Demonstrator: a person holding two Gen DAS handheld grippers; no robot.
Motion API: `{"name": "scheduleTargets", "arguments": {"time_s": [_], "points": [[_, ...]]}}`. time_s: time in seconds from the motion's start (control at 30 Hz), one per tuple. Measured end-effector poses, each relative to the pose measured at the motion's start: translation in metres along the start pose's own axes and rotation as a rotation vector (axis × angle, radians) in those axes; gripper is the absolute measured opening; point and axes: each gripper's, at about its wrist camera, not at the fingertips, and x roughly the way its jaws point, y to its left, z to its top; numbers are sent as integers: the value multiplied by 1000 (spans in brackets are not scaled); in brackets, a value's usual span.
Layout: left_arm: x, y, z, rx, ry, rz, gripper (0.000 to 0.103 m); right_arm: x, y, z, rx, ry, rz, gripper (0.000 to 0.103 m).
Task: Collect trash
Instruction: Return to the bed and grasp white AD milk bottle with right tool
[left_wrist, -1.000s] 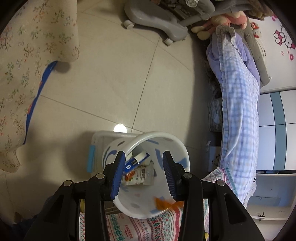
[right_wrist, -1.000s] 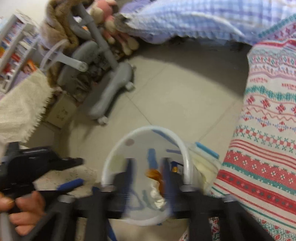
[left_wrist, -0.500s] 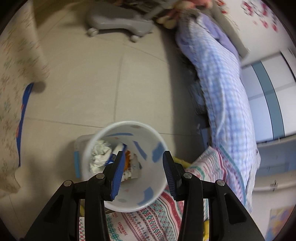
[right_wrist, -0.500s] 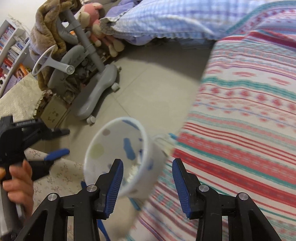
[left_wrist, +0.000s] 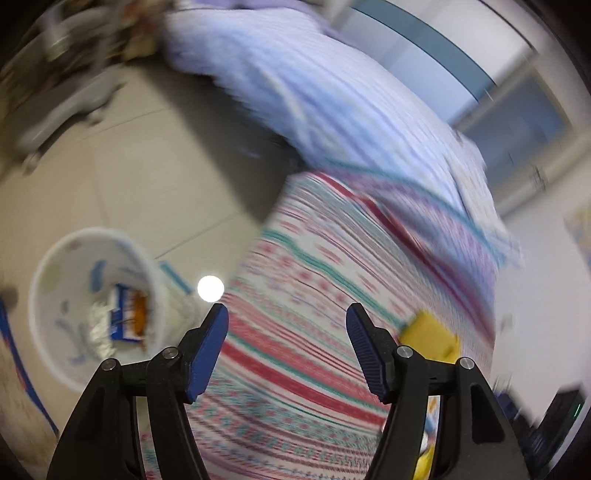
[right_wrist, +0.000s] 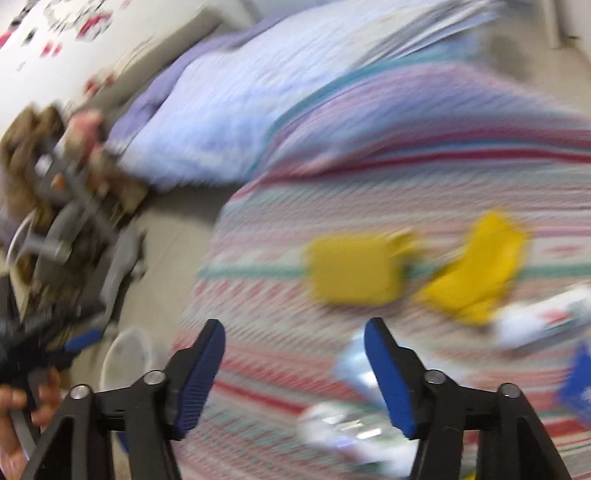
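A white bin (left_wrist: 55, 258) with blue marks stands on the floor at the lower left of the left wrist view, holding crumpled paper, a blue carton and an orange wrapper. It also shows in the right wrist view (right_wrist: 123, 354). My left gripper (left_wrist: 286, 314) is open and empty over the striped bed cover (left_wrist: 332, 258). My right gripper (right_wrist: 293, 328) is open and empty above the cover (right_wrist: 277, 295). Two yellow wrappers (right_wrist: 354, 269) (right_wrist: 484, 273), a silvery wrapper (right_wrist: 354, 365), a white wrapper (right_wrist: 543, 317) and a blue packet (right_wrist: 580, 387) lie on the cover. Both views are blurred.
A checked blue quilt (right_wrist: 229, 96) lies beyond the striped cover. A grey chair base (right_wrist: 118, 266) stands on the tiled floor (left_wrist: 110, 184) to the left. The hand with the left gripper (right_wrist: 33, 354) shows at the lower left.
Both grippers have swung right, away from the bin and over the bed. The bin has moved to the left in both views. The right gripper's jaws stand wider apart.
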Motion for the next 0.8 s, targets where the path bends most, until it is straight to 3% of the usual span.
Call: {"name": "scheduleTargets", "arguments": {"time_s": [0.17, 0.33, 0.5, 0.7, 0.73, 0.8], "points": [[23, -69, -23, 183, 66, -52, 70, -15, -91, 15, 220, -21, -101, 73], [51, -129, -60, 334, 157, -102, 73, 6, -160, 13, 464, 69, -100, 73], [72, -153, -77, 357, 190, -88, 73, 31, -183, 8, 589, 137, -85, 73], [86, -164, -90, 393, 218, -78, 73, 55, -183, 2, 575, 187, -139, 72], [86, -164, -93, 402, 224, -78, 73, 57, -184, 1, 587, 188, -135, 71], [85, -165, -98, 414, 232, -80, 73, 57, -188, 0, 600, 176, -137, 59]]}}
